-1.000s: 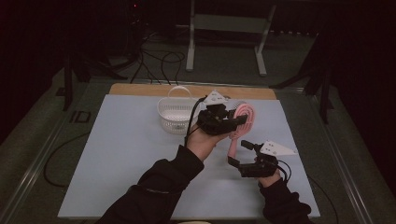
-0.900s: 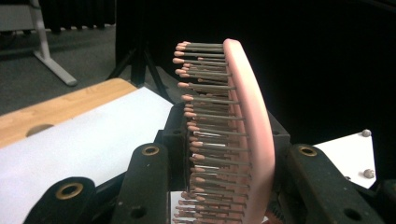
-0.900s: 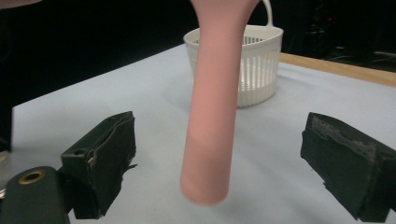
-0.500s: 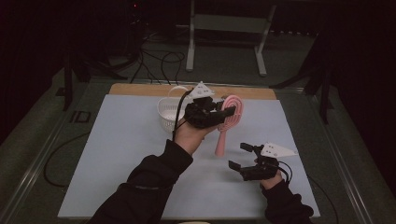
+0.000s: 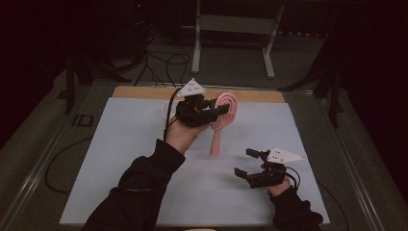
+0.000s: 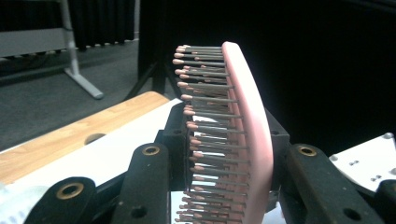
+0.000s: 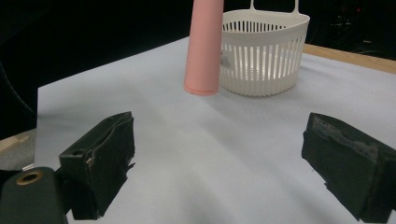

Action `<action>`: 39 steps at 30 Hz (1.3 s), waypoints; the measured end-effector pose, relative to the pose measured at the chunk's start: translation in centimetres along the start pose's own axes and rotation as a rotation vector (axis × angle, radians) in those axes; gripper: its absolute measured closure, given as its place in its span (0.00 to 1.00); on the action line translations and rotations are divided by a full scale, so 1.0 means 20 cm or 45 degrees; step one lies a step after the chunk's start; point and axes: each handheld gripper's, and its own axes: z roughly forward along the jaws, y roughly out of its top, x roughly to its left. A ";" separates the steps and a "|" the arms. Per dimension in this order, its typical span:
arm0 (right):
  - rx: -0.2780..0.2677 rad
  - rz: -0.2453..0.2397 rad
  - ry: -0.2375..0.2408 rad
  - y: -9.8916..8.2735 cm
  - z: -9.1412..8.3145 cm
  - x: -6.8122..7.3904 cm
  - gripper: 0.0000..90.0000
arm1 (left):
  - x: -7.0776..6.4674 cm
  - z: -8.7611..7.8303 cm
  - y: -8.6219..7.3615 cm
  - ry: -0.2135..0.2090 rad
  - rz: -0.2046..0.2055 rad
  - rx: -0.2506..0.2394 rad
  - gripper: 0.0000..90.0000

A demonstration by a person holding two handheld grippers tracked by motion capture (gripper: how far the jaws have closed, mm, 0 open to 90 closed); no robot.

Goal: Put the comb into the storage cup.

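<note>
A pink hairbrush point(image 5: 227, 107) hangs upright over the middle of the table, handle down and clear of the mat. My left gripper point(image 5: 215, 112) is shut on its head. In the left gripper view the bristled head point(image 6: 247, 130) stands pinched between the two black jaws. My right gripper point(image 5: 245, 162) rests low at the front right, open, with nothing between its jaws. In the right gripper view point(image 7: 224, 158) the brush's handle point(image 7: 204, 46) hangs ahead, above the mat.
A white slotted basket point(image 7: 264, 51) stands at the back of the pale mat, mostly hidden behind my left hand in the high view point(image 5: 166, 109). A wooden strip point(image 5: 144, 92) edges the table's far side. Cables and a metal stand lie on the floor beyond.
My left gripper has carried the hairbrush to the left and a little higher, away from the right gripper. The right gripper has stayed put, open.
</note>
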 end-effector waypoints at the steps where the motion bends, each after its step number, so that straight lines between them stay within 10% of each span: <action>1: -0.001 -0.001 -0.003 0.00 0.00 0.00 0.10 | 0.01 -0.01 0.00 -0.004 0.004 -0.004 0.73; 19: 0.009 0.012 -0.004 0.00 0.01 0.00 0.10 | 0.14 -0.10 0.01 0.064 0.065 -0.020 0.73; 39: 0.023 0.010 0.004 0.00 0.02 0.00 0.11 | 0.25 -0.21 0.04 0.116 0.261 -0.116 0.73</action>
